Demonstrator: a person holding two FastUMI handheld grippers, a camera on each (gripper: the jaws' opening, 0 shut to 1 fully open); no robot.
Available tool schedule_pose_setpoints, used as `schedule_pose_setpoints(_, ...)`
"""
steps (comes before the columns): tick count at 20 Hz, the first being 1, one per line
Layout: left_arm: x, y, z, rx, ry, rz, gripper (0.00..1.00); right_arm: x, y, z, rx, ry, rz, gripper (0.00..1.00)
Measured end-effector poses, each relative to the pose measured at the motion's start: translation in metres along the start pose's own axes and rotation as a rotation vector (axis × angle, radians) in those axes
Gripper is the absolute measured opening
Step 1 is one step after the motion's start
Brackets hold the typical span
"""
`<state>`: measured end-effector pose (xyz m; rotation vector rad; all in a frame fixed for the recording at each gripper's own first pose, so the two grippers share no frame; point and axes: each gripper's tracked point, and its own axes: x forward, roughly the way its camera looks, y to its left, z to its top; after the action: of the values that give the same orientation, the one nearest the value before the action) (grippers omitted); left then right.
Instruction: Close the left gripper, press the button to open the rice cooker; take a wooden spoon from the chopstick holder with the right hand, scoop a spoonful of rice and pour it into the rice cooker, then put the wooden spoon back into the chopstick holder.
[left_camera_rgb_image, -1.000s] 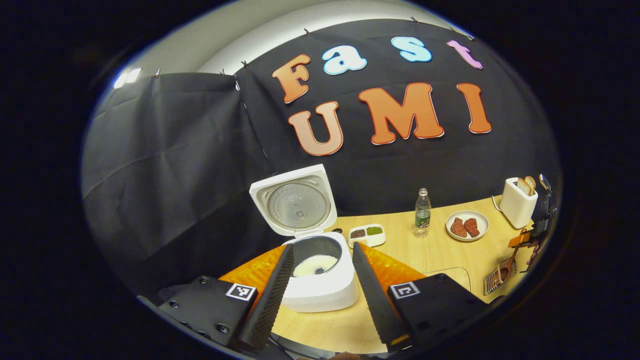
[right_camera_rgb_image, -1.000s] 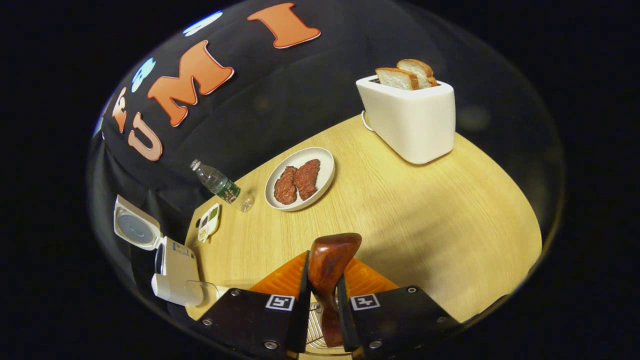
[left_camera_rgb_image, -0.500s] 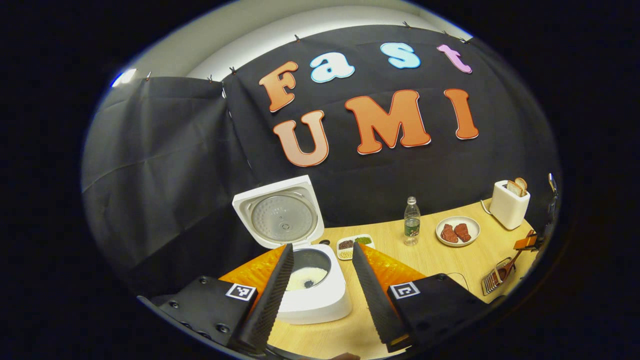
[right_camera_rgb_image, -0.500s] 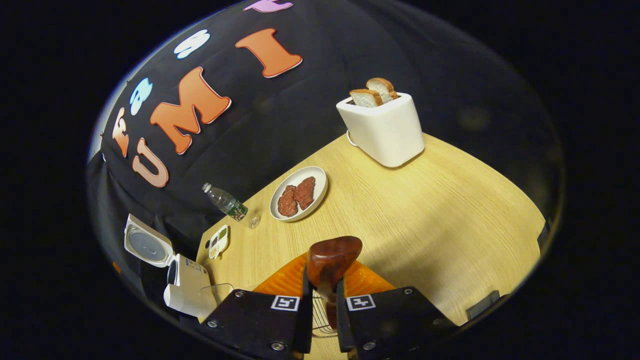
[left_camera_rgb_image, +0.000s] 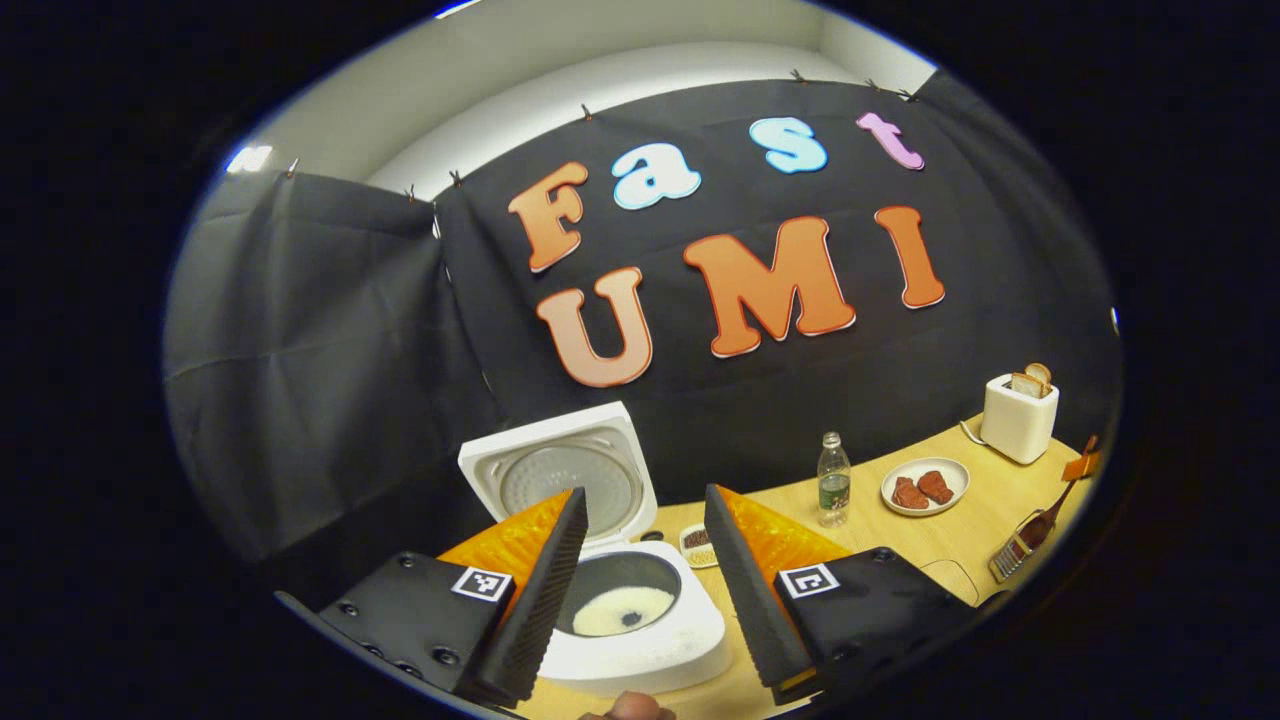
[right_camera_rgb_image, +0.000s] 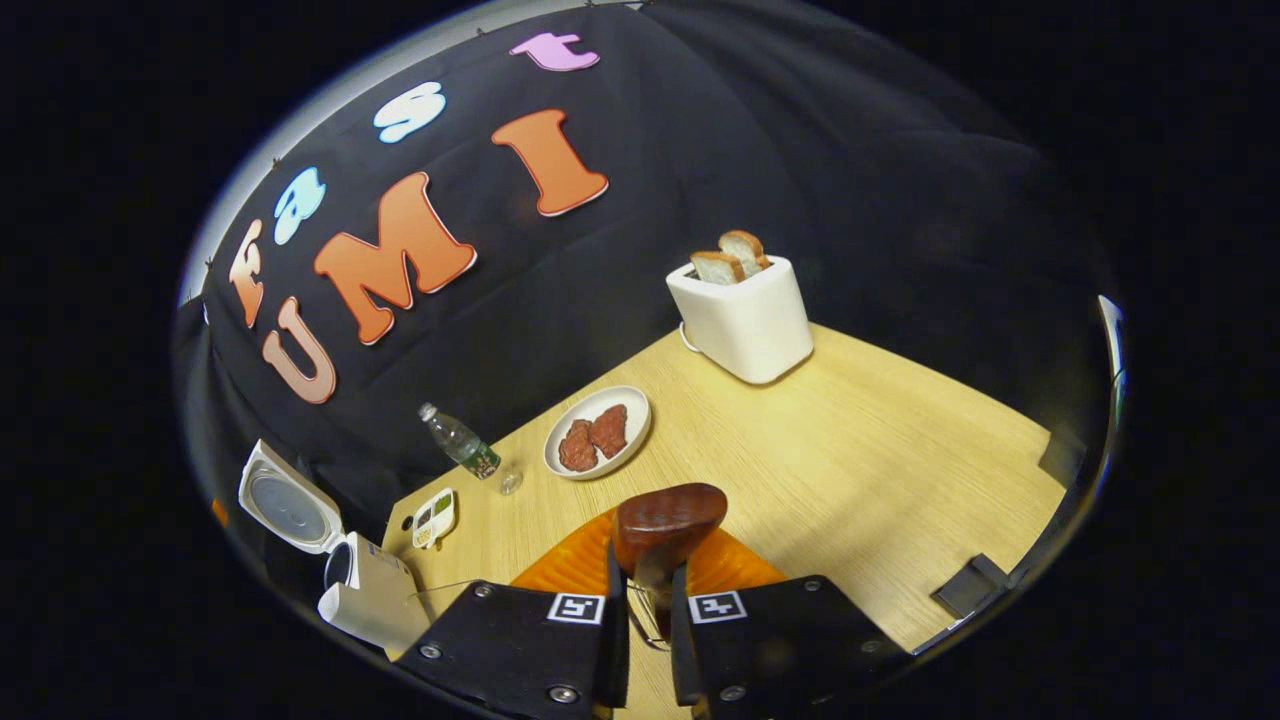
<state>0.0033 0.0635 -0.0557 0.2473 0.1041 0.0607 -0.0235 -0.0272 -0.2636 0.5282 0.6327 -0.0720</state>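
Black cloth walls enclose a light wooden table (right_camera_rgb_image: 820, 440). At its left end stands the white square rice cooker (left_camera_rgb_image: 650, 640), its lid up and white rice lying in the dark inner pot. The left gripper (left_camera_rgb_image: 640, 590) hovers above it, jaws spread and empty. The right gripper (right_camera_rgb_image: 645, 625) is clamped on the neck of the dark brown wooden spoon (right_camera_rgb_image: 665, 515), bowl pointing away, with the wire chopstick holder (left_camera_rgb_image: 1015, 545) below it.

Risk: a tilted spoon may catch the wire holder and tip it; a premature release could let the spoon fall onto the table.

Count: one white toaster (right_camera_rgb_image: 745, 320) carrying two bread slices, one plate (right_camera_rgb_image: 597, 432) bearing two meat pieces, one clear bottle (right_camera_rgb_image: 460, 442), one small condiment tray (right_camera_rgb_image: 434, 517).
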Motion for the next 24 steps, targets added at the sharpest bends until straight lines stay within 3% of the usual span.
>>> schedule_pose_setpoints(2, 0.0, 0.003, -0.007, -0.021, 0.006, -0.007, 0.8, -0.015, 0.017, 0.019, -0.023, -0.047, 0.016, 0.17)
schedule_pose_setpoints(3, 0.003, 0.005, -0.012, -0.048, 0.018, -0.006, 0.86, -0.022, 0.027, 0.026, -0.038, -0.066, 0.025, 0.16)
schedule_pose_setpoints(4, 0.005, 0.009, -0.019, -0.074, 0.034, -0.002, 0.81, -0.028, 0.041, 0.031, -0.047, -0.076, 0.046, 0.17)
schedule_pose_setpoints(7, 0.01, 0.029, -0.033, -0.131, 0.064, 0.017, 0.99, -0.046, 0.089, 0.031, -0.069, -0.079, 0.132, 0.17)
schedule_pose_setpoints(13, 0.005, 0.063, -0.057, -0.143, 0.093, 0.045, 0.95, -0.045, 0.177, -0.02, -0.177, 0.009, 0.282, 0.16)
schedule_pose_setpoints(19, -0.004, 0.089, -0.073, -0.137, 0.12, 0.077, 0.95, -0.02, 0.205, -0.074, -0.441, 0.019, 0.263, 0.16)
schedule_pose_setpoints(21, -0.005, 0.096, -0.076, -0.121, 0.124, 0.089, 1.0, -0.012, 0.214, -0.091, -0.545, 0.01, 0.256, 0.17)
schedule_pose_setpoints(24, -0.004, 0.101, -0.076, -0.116, 0.128, 0.092, 0.95, -0.002, 0.224, -0.113, -0.734, -0.031, 0.247, 0.16)
